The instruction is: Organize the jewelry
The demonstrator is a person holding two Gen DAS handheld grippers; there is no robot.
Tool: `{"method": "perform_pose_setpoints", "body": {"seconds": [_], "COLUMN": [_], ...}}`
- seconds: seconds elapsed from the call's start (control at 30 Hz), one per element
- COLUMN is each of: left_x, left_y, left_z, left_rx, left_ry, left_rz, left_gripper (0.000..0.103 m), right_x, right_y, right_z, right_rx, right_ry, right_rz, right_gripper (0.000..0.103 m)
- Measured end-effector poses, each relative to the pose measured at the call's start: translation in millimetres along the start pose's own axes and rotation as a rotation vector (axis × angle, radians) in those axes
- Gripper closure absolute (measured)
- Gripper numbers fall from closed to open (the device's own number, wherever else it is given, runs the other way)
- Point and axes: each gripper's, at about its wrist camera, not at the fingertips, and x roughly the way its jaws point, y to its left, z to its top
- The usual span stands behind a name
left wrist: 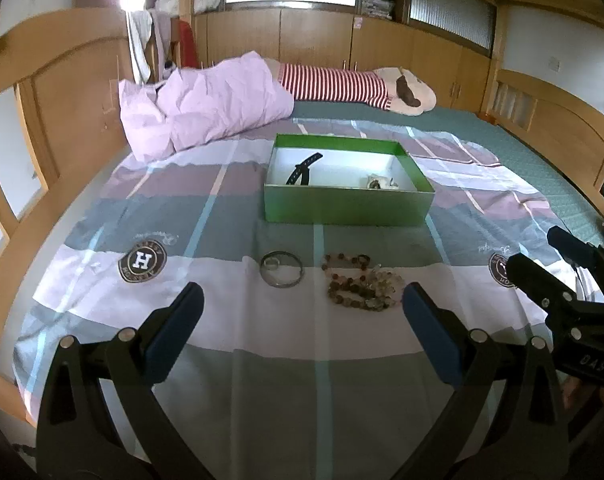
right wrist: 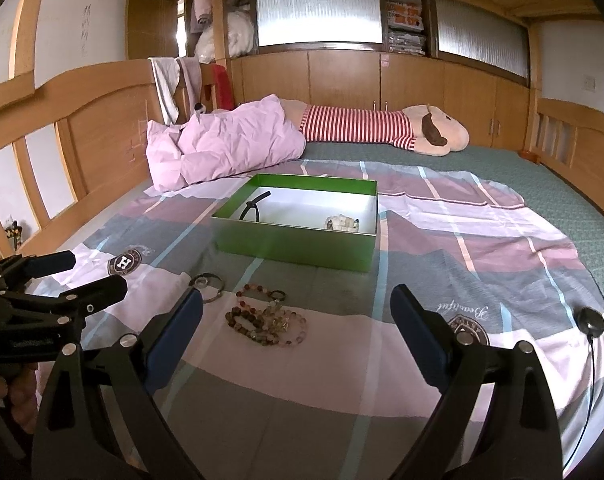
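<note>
Plaid bedsheet (left wrist: 302, 380), wooden cabinets (left wrist: 313, 40), green box (left wrist: 347, 210), pink quilt (left wrist: 206, 108)

Bare patchwork sheet (right wrist: 441, 240) lies right of the green box (right wrist: 298, 246) — beads (right wrist: 268, 320) crowd its front.

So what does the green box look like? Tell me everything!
The green box is a shallow rectangular box with no lid on it, probably cardboard, bright green outside and white inside. It sits flat on the checked bedsheet, beyond the metal bangle and the bead bracelets. Inside lie a dark strap at the left and a small pale heap of jewelry at the right. No gripper touches it.
</note>
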Motion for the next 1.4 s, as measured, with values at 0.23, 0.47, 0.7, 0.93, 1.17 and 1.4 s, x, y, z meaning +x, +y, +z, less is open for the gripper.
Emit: {"method": "perform_pose_setpoints", "body": {"seconds": [0.23,0.47,0.7,0.93,1.17,1.4], "left_x": [53,124,163,168,169,167], "left_y": [6,22,23,25,35,37], "left_z": [24,27,22,25,33,32], "left_rx": [0.046,0.028,0.066,0.062,0.02,0.014], "left_ry": [0.085,0.239,0.291,0.297,0.295,0.295], "left_rz": [0.012,0.0,0.048,0.032,0.031,0.018], "left_gripper": [0.004,0.022,0.023,0.023,0.022,0.022], "right_x": [69,120,184,212,185,148], "right_y": [1,28,20,19,27,4], "right_z": [5,-11,-29,-33,-13,15], "right_rx": [-0.003,-0.145,-0.125,-0.092,-0.096,-0.006], "right_ry": [0.191,0.29,0.413,0.467,0.372,0.306], "right_rz": [0.095,0.132,0.143,0.198,0.23,0.321], "right_gripper": [0.01,0.031,0.049,0.074,0.096,0.096]}}
